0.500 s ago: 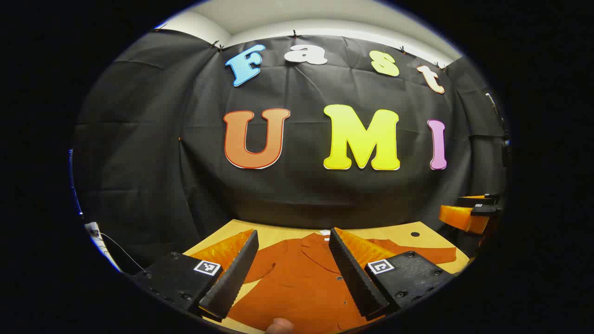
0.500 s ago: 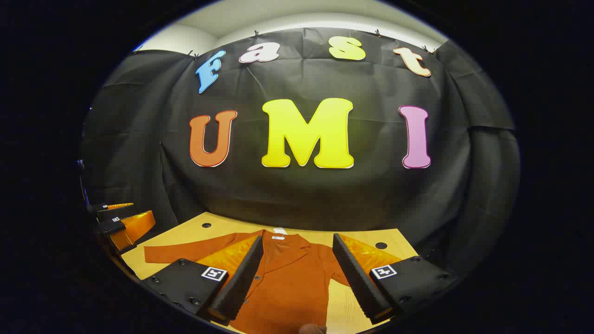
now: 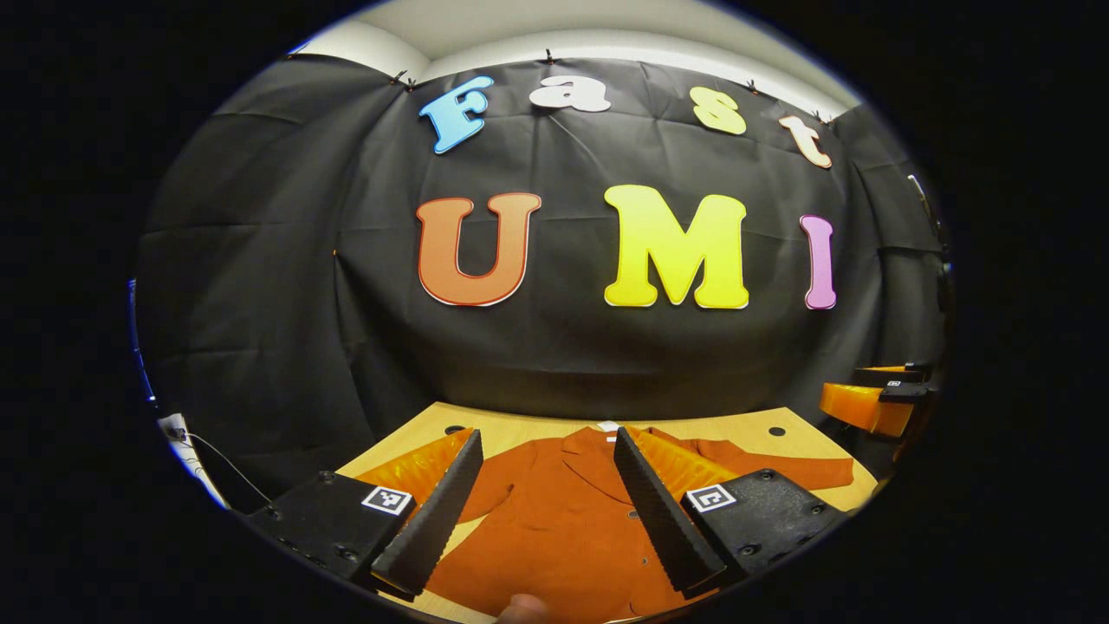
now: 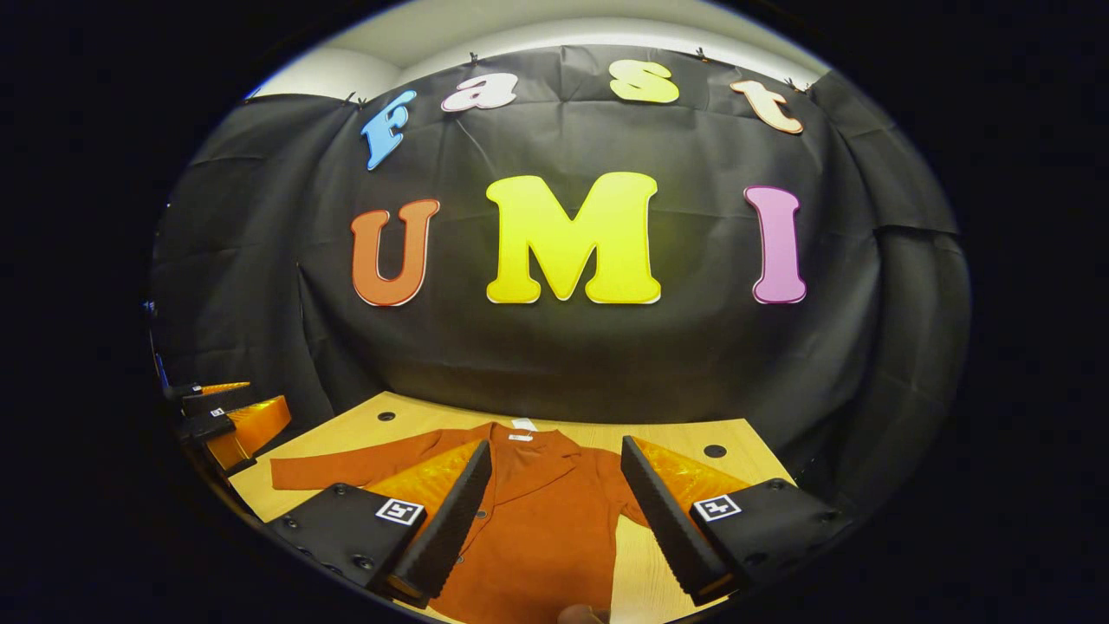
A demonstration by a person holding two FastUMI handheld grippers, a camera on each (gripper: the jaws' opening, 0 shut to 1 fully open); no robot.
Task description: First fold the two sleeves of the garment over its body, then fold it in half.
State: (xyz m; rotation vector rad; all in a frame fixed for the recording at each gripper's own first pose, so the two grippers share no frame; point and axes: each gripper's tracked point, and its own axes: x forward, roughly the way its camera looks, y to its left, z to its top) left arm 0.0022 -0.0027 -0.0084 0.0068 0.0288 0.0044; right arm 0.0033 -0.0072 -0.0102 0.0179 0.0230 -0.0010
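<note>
A rust-orange buttoned garment [image 3: 554,520] lies flat on the wooden table [image 3: 745,426], collar toward the far edge. One sleeve [image 3: 780,470] stretches out to the right in the left gripper view; the other sleeve [image 4: 346,466] stretches left in the right gripper view. My left gripper [image 3: 548,507] hovers open above the garment's body with nothing between its fingers. My right gripper [image 4: 554,511] is also open, above the garment's front [image 4: 537,520]. The other gripper [image 3: 875,394] shows at the right edge, and likewise the left one [image 4: 227,414] at the left edge.
The table [image 4: 676,438] has small dark round holes [image 4: 714,451] near its far corners. The black cloth wall [image 3: 554,347] rises just behind the table. A fingertip [image 3: 520,608] shows at the bottom edge of the left gripper view. A cable [image 3: 208,455] hangs at the left.
Both cameras have tipped down slightly, so a little more of the table and garment shows. Both grippers stay open; the garment has not moved.
</note>
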